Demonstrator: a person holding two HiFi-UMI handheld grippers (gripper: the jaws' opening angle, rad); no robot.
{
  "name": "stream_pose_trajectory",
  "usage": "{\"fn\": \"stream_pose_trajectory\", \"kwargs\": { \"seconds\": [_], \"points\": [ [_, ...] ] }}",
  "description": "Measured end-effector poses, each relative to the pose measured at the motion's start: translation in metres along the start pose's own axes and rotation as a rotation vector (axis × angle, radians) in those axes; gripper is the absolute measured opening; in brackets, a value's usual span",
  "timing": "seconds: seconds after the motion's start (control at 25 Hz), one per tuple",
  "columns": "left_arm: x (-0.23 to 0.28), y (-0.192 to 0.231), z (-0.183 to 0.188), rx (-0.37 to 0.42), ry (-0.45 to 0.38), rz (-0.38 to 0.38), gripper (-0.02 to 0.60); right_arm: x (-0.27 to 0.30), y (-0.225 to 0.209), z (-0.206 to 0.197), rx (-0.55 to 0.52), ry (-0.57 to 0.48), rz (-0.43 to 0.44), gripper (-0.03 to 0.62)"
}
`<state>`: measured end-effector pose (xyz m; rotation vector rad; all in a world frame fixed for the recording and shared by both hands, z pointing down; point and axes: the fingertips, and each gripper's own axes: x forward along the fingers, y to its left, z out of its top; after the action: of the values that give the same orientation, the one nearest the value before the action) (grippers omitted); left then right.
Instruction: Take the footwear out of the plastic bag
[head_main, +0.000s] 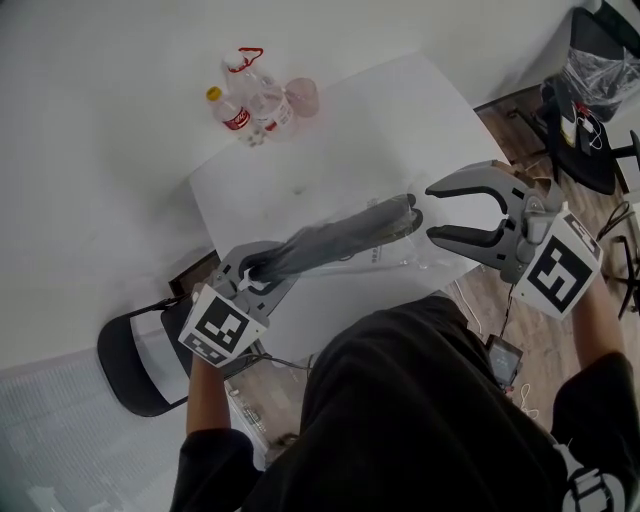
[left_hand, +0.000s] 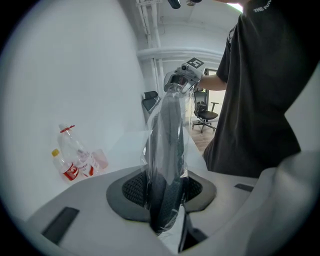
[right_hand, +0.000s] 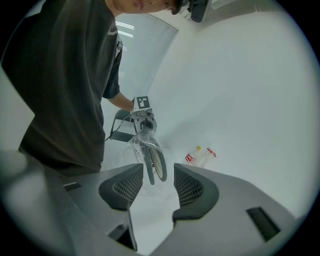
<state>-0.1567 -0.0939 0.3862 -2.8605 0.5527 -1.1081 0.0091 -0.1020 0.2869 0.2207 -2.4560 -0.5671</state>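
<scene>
My left fingers (left_hand: 131, 192) pinch the bag (left_hand: 165, 130) with the dark footwear (head_main: 340, 240) inside it, held up over the white table (head_main: 400, 110). My right fingers (right_hand: 122, 187) stand spread and empty, just off the footwear's far end. Three bottles (head_main: 250, 105) and a pink cup (head_main: 303, 95) sit at the table's far corner; a chair (head_main: 135, 365) stands near my left. I can't tell whether plastic covers that far end.

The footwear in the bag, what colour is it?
The footwear is dark grey, clearest in head view.

The footwear (head_main: 340, 240) sits in the bag (head_main: 382, 256) above the table (head_main: 400, 110), bottles (head_main: 250, 100) seemingly beyond its far-left corner.
</scene>
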Motion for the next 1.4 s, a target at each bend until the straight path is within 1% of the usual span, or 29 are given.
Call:
{"fn": "stream_pose_trajectory", "kwargs": {
  "seconds": [0.16,0.44,0.6,0.84,1.12,1.28,1.4],
  "points": [
    [-0.001,0.002,0.005,0.012,-0.016,-0.011,0.141,0.008,-0.001,0.003,-0.038,0.004,0.018,0.200],
    [-0.001,0.004,0.012,0.016,-0.046,-0.030,0.141,0.018,-0.003,0.007,-0.042,-0.014,0.047,0.196],
    [-0.002,0.005,0.014,0.009,-0.055,-0.022,0.141,0.019,-0.003,0.009,-0.045,-0.020,0.038,0.158],
    [-0.005,0.003,0.013,0.000,-0.069,-0.007,0.141,0.010,-0.003,0.007,-0.036,-0.022,0.001,0.156],
    [-0.005,0.006,0.012,0.024,-0.079,-0.035,0.141,0.021,0.001,0.010,-0.110,-0.011,0.035,0.150],
    [-0.009,0.009,0.013,0.026,-0.087,-0.036,0.141,0.022,0.000,0.018,-0.103,-0.041,0.045,0.149],
    [-0.010,0.007,0.014,0.025,-0.096,-0.054,0.141,0.019,0.002,0.025,-0.109,-0.053,0.049,0.149]
  ]
}}
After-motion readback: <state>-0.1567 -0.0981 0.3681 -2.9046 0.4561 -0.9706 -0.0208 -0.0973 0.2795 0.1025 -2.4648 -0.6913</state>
